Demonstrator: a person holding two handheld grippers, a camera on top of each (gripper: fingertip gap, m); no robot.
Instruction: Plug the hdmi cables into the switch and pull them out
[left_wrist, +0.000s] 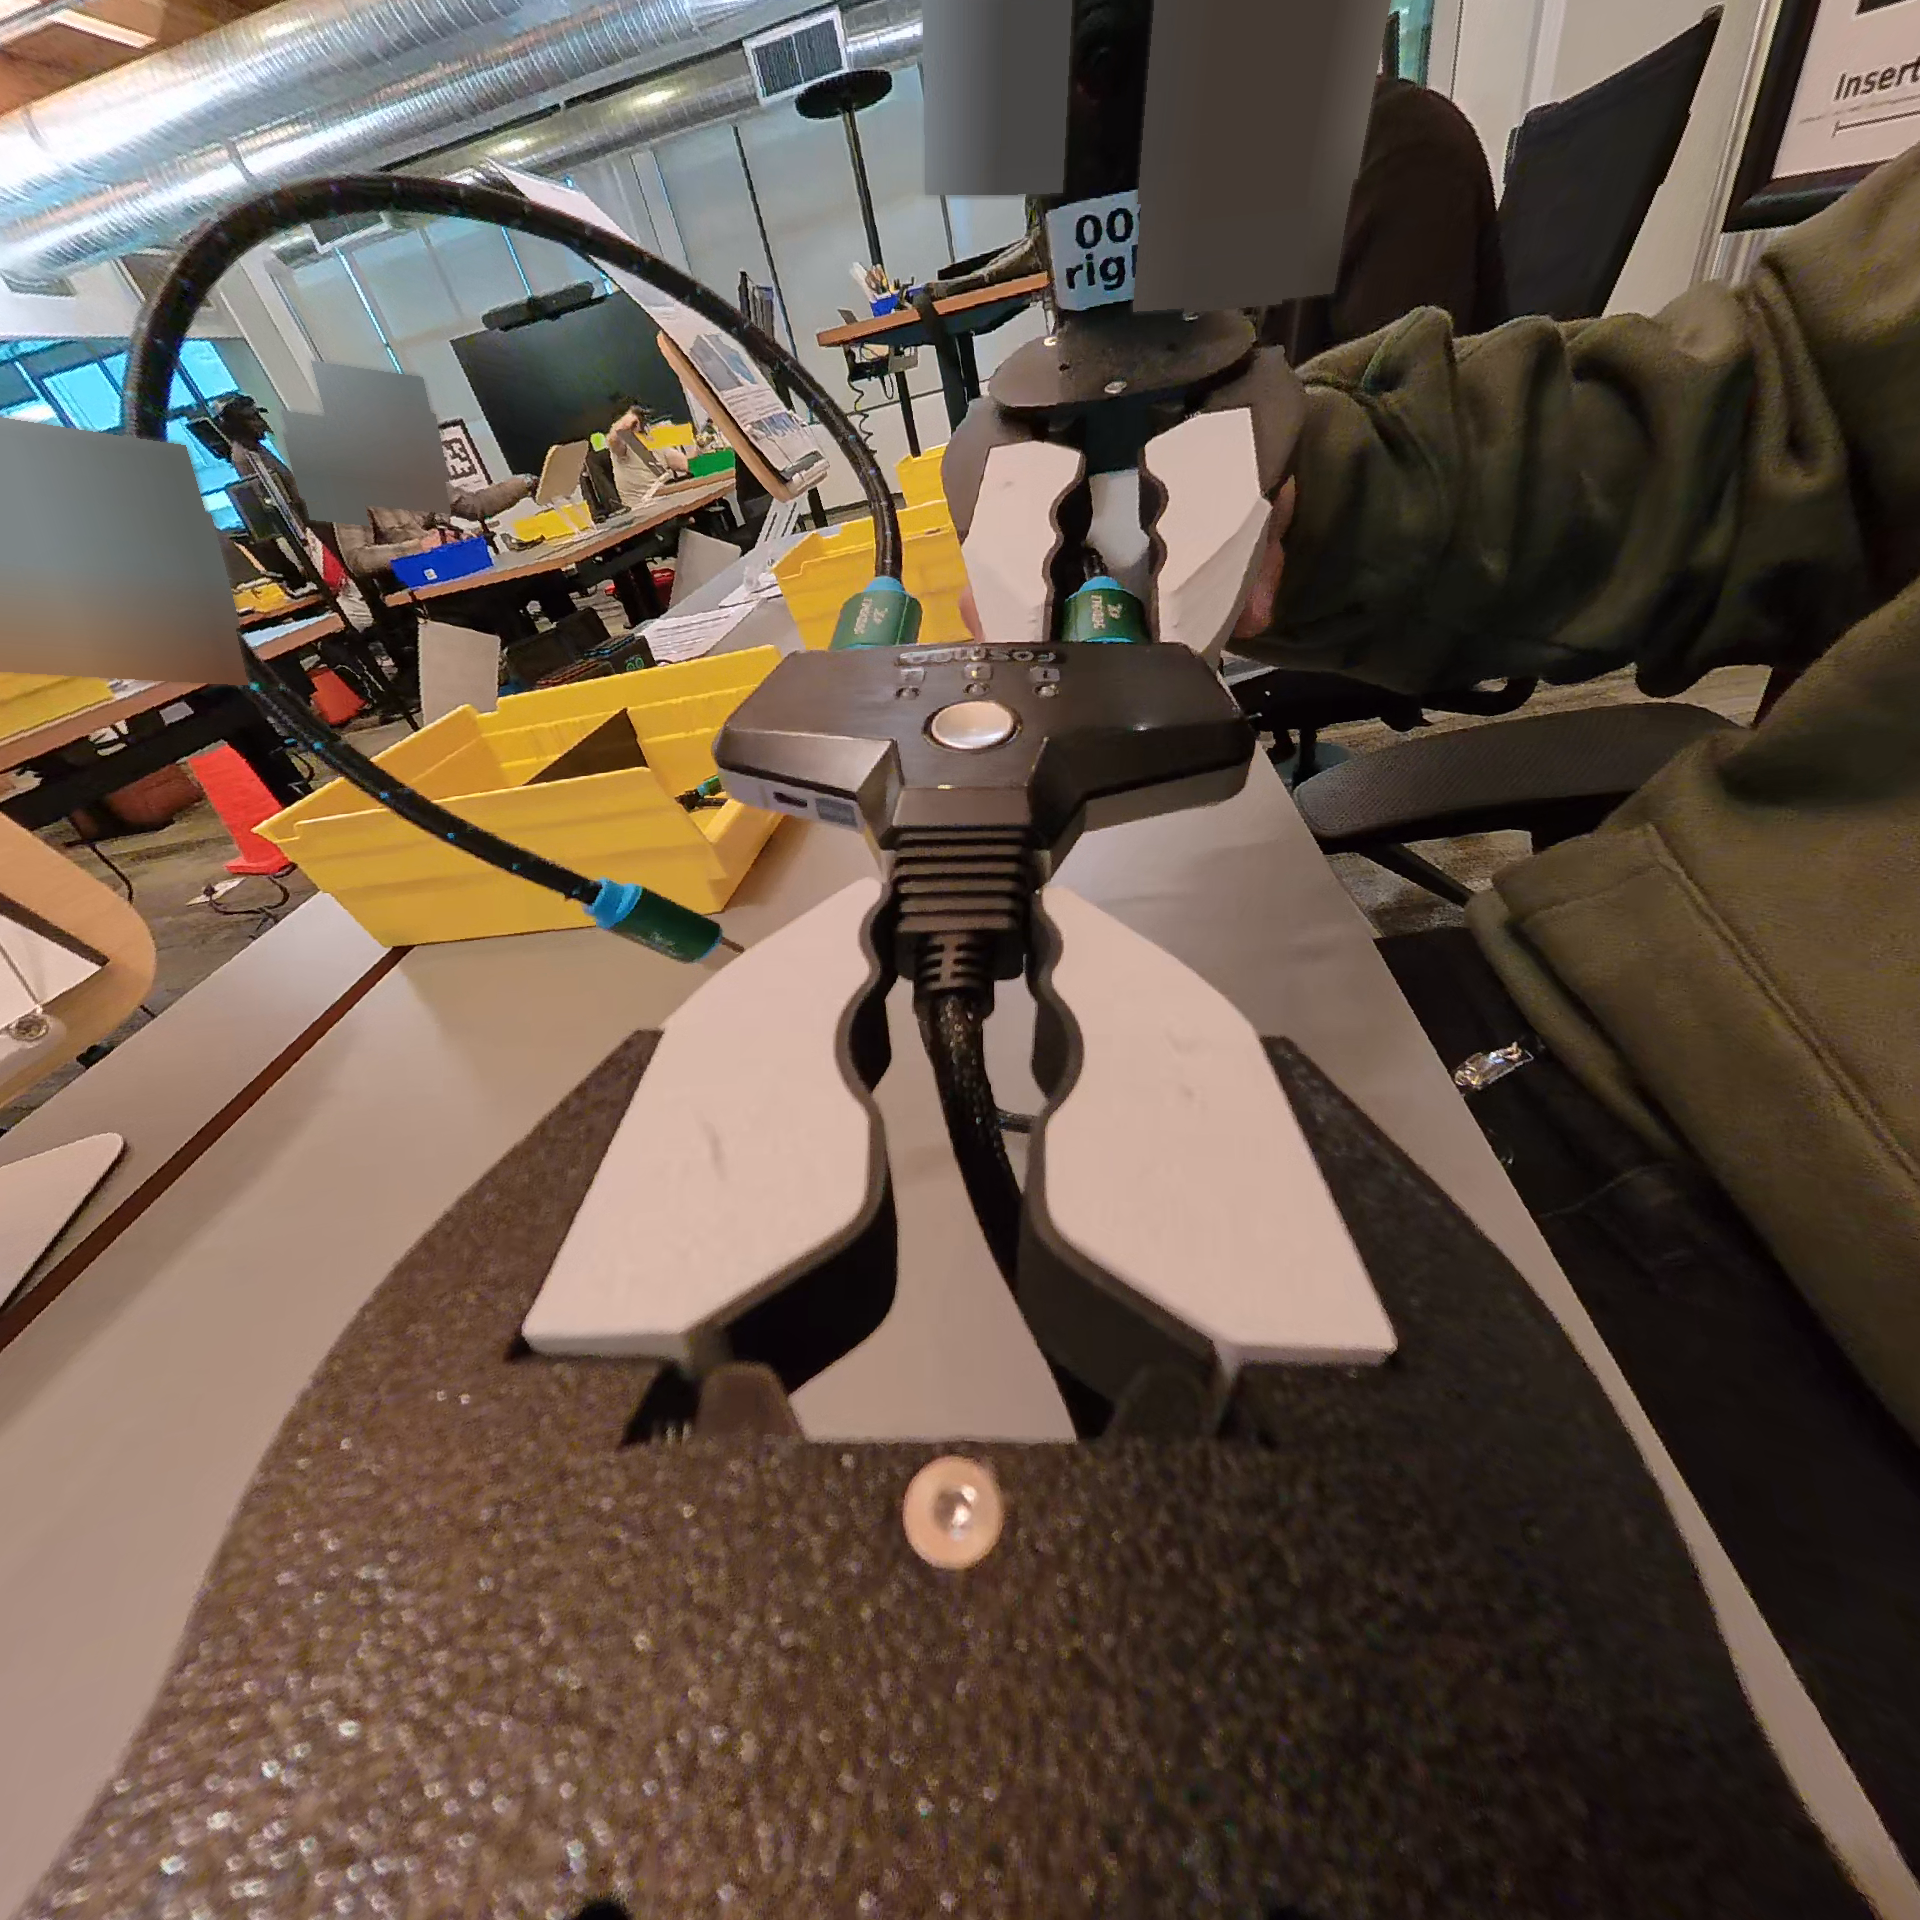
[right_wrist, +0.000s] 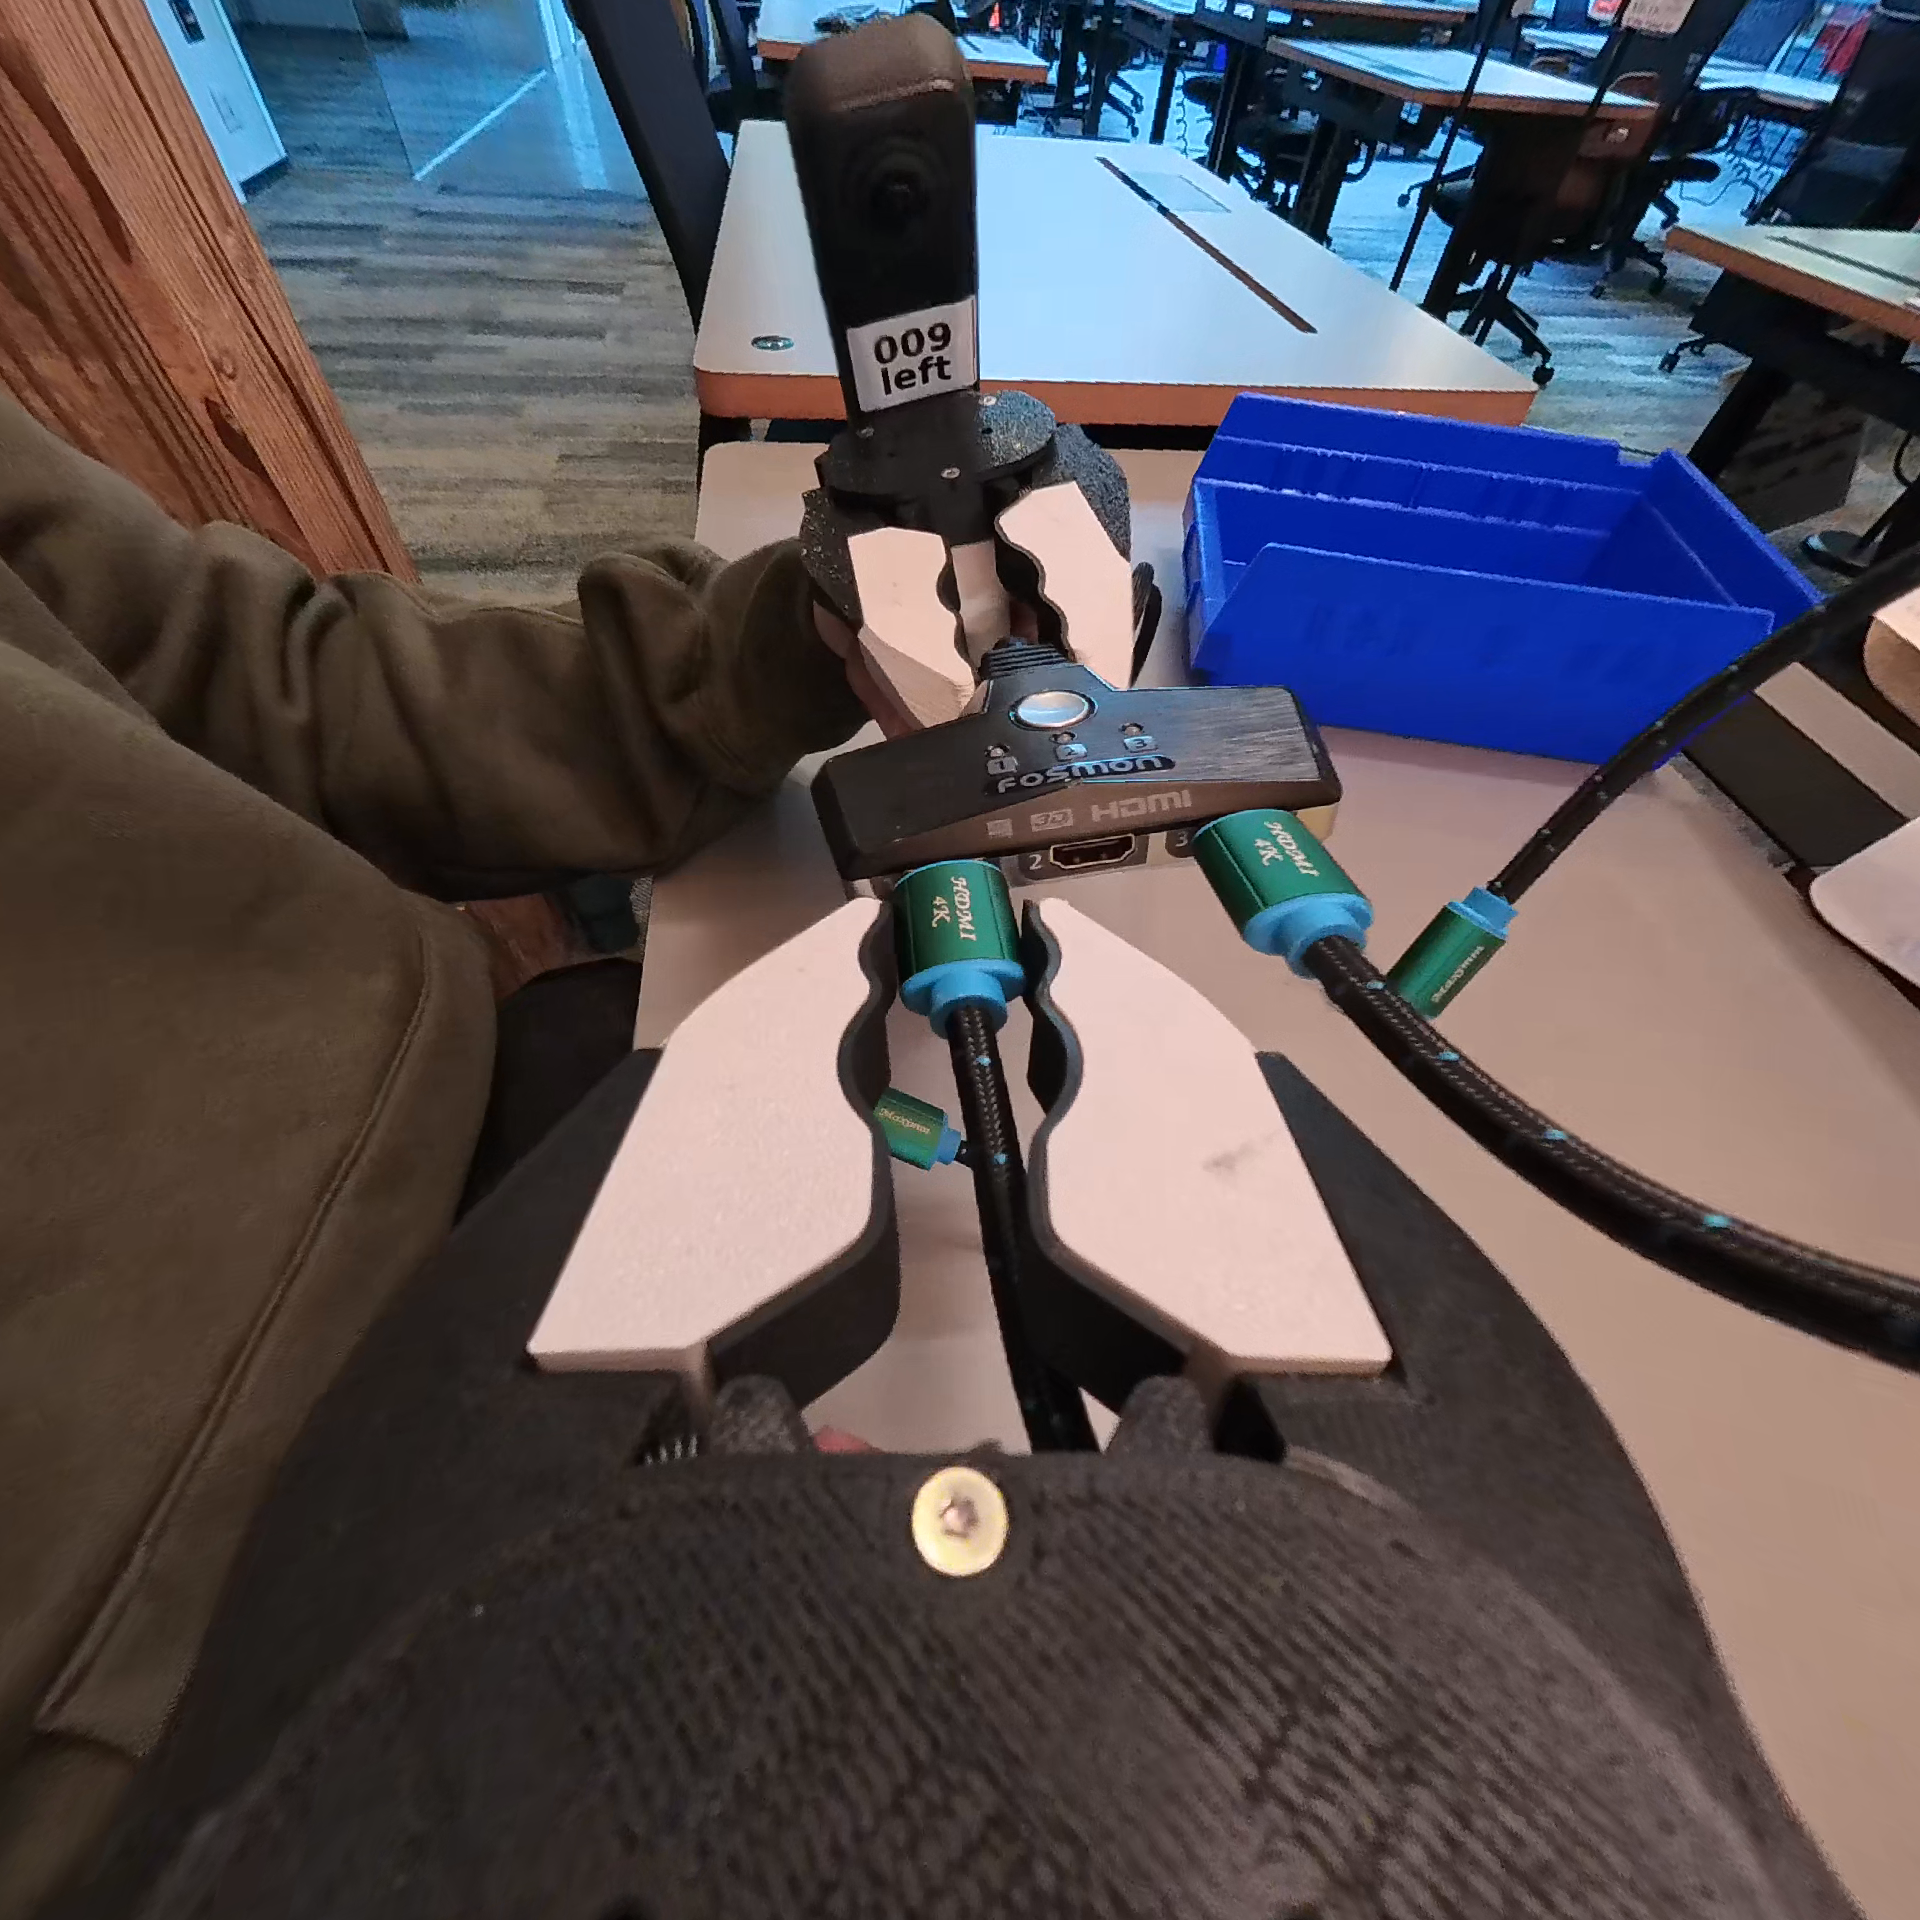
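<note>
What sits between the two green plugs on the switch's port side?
In the right wrist view, only an empty HDMI port lies between the gripped plug and the other plug on the switch.

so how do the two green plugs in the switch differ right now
The plug between the right gripper's jaws sits in the switch's left-hand port as the right wrist view shows it; the other plug sits in the opposite end port, with nothing holding it. The first points straight out, the second angles sideways. Both are green with blue collars and braided cables.
</note>
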